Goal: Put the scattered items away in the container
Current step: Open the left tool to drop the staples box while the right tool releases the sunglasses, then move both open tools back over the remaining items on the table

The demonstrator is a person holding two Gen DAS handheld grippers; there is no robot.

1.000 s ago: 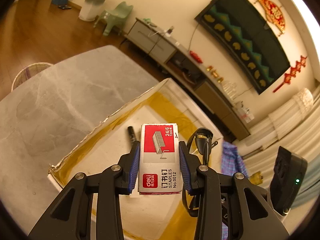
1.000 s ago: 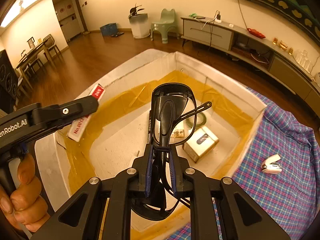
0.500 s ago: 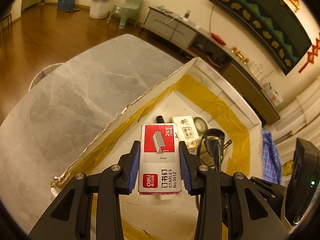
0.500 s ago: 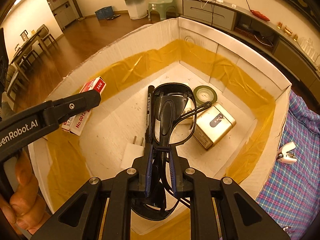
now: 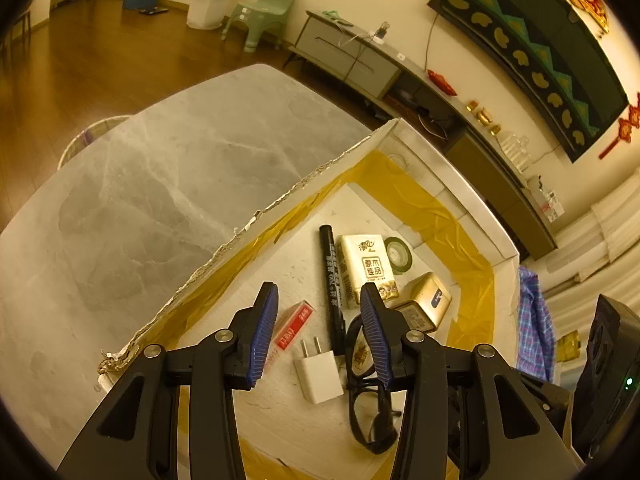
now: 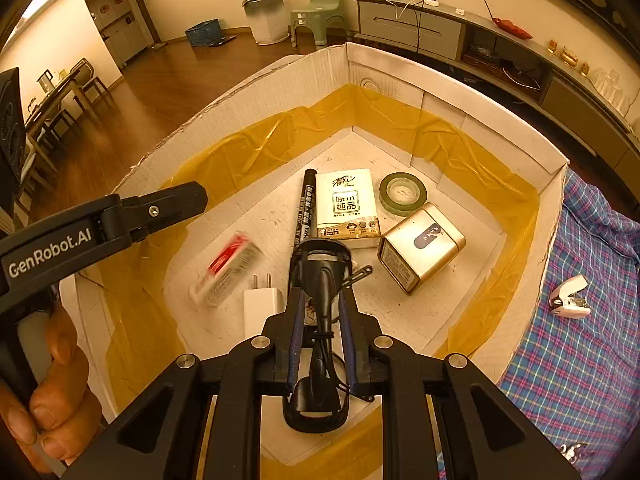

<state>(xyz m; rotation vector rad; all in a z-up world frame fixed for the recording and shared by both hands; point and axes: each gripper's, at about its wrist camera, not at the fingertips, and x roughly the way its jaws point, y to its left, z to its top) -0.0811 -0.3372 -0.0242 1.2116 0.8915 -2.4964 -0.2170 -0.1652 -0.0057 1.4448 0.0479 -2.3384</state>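
The white cardboard box [image 6: 460, 92], lined with yellow tape, also shows in the left wrist view [image 5: 440, 160]. My left gripper [image 5: 318, 334] is open and empty above the box. The red and white staples box [image 6: 226, 268] is blurred low over the box floor; it also shows in the left wrist view [image 5: 292, 326]. My right gripper [image 6: 322, 346] is shut on folded black glasses [image 6: 320, 272], held low inside the box; they also show in the left wrist view [image 5: 366, 400].
In the box lie a black marker [image 6: 306, 208], a tissue pack [image 6: 346, 204], a green tape roll [image 6: 402, 192], a gold tin [image 6: 420, 248] and a white plug [image 6: 260, 304]. A white stapler [image 6: 570, 296] lies on the plaid cloth [image 6: 580, 360]. Grey marble table [image 5: 140, 200] is on the left.
My left gripper opened and let go of the staples box, which dropped into the box. My right gripper moved lower into the box with the glasses.
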